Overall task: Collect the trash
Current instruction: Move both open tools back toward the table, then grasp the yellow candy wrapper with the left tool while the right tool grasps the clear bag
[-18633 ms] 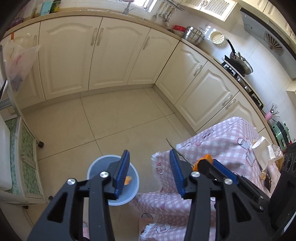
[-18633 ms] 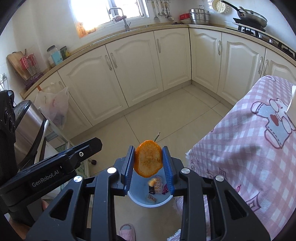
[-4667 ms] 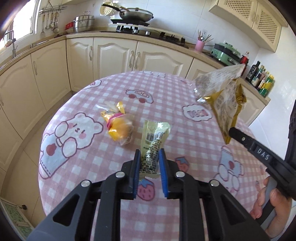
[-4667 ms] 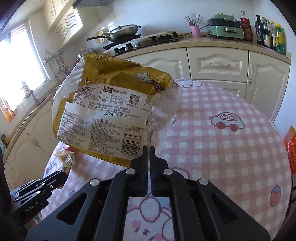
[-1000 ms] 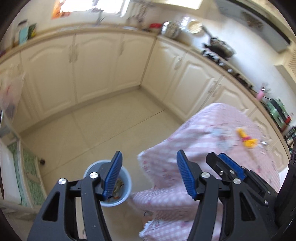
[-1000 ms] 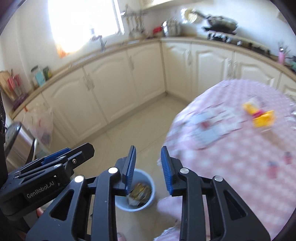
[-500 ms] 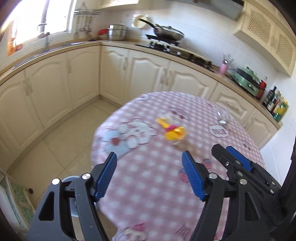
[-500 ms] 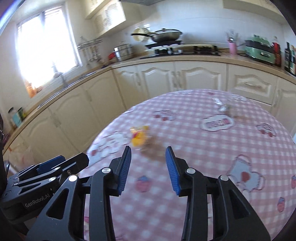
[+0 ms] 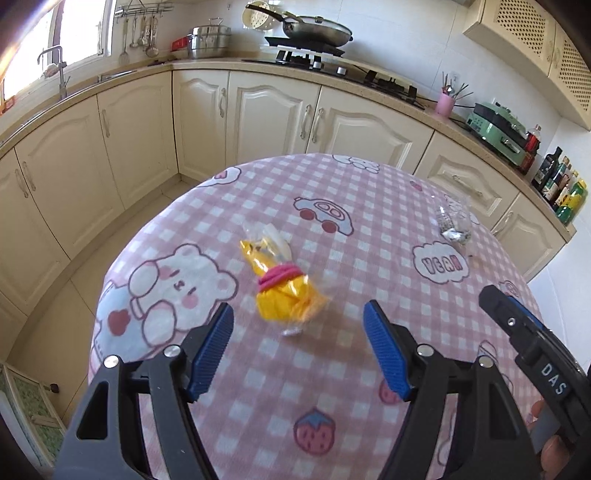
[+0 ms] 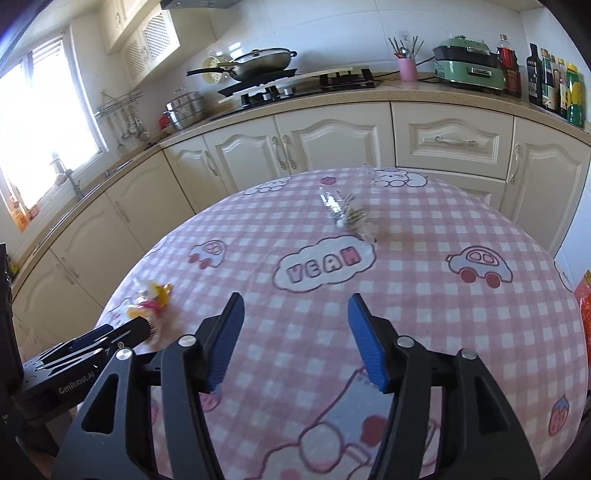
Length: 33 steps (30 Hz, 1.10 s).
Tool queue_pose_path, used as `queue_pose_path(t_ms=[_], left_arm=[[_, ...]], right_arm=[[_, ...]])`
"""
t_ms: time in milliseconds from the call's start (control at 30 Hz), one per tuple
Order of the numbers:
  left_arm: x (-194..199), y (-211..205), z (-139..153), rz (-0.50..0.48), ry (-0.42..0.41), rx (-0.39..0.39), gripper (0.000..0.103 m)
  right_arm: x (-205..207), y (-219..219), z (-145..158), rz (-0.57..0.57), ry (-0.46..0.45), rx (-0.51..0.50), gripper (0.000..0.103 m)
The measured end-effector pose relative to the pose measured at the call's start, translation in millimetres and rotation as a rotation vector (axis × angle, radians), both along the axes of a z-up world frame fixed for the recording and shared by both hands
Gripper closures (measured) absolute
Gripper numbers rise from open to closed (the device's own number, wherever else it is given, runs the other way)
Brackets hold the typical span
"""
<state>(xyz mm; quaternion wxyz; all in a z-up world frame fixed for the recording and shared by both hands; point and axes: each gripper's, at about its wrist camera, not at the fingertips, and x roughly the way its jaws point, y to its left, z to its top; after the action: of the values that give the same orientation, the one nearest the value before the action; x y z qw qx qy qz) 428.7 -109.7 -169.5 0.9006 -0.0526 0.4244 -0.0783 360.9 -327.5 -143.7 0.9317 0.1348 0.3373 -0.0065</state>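
Note:
A yellow plastic bag tied with a pink band [image 9: 282,286] lies on the pink checked tablecloth [image 9: 332,387]. My left gripper [image 9: 298,352] is open and empty, just short of the bag, which sits between the lines of its fingers. A crumpled clear wrapper [image 9: 452,223] lies farther right. In the right wrist view the clear wrapper [image 10: 349,218] lies ahead near the table's far edge, and the yellow bag [image 10: 149,304] is at the left by the left gripper's tip. My right gripper [image 10: 295,338] is open and empty above the cloth [image 10: 424,314].
Cream kitchen cabinets [image 9: 266,110] wrap around behind the round table. A stove with a pan [image 9: 314,33] and bottles [image 10: 554,85] stand on the counter. An orange-red packet [image 10: 585,306] shows at the right edge of the right wrist view.
Both grippers have swung from the blue bin on the floor back over the table and moved closer to the yellow bag and the clear wrapper. Both jaws have opened wider.

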Motion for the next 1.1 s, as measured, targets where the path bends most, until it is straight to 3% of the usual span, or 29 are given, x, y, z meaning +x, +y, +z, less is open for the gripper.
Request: queue_pose_path(t_ms=[67,100,200,733,767,833,900,1100], left_arm=[[9,0,-2,0.002,0.003,0.002,0.035],[15,-2,-5,0.003,0.011,0.009,0.051],[27,-4,-7,-0.008,0.027,0.014,0.067],[82,-20,6,-0.044,-0.020,-0.052,0.069],[83,-20,5,-0.044,-0.019,-0.055,0.069],[84,-21,4,-0.049,-0.017,-0.056,0.069],[83,-20,4,-0.053,-0.016,-0.063,0.069],[67,-7,14,-0.060,-0.034,-0.088,0.069]], right_arm=[[6,-6,-1,-0.012,0.006,-0.006,0.041],[10,-9,-1,-0.016,0.008,-0.009,0.040],[25,-19,-1,-0.034,0.018,-0.025,0.036],[101,-48,-14,-0.071,0.077,-0.097,0.034],[105,-50,-15,-0.075,0.082,-0.102,0.036],[110,-52,-20,-0.069,0.104,-0.084,0.061],[110,-53,-22,-0.062,0.112,-0.072,0.079],[91,-36,-4,-0.033,0.062,-0.089,0.079]])
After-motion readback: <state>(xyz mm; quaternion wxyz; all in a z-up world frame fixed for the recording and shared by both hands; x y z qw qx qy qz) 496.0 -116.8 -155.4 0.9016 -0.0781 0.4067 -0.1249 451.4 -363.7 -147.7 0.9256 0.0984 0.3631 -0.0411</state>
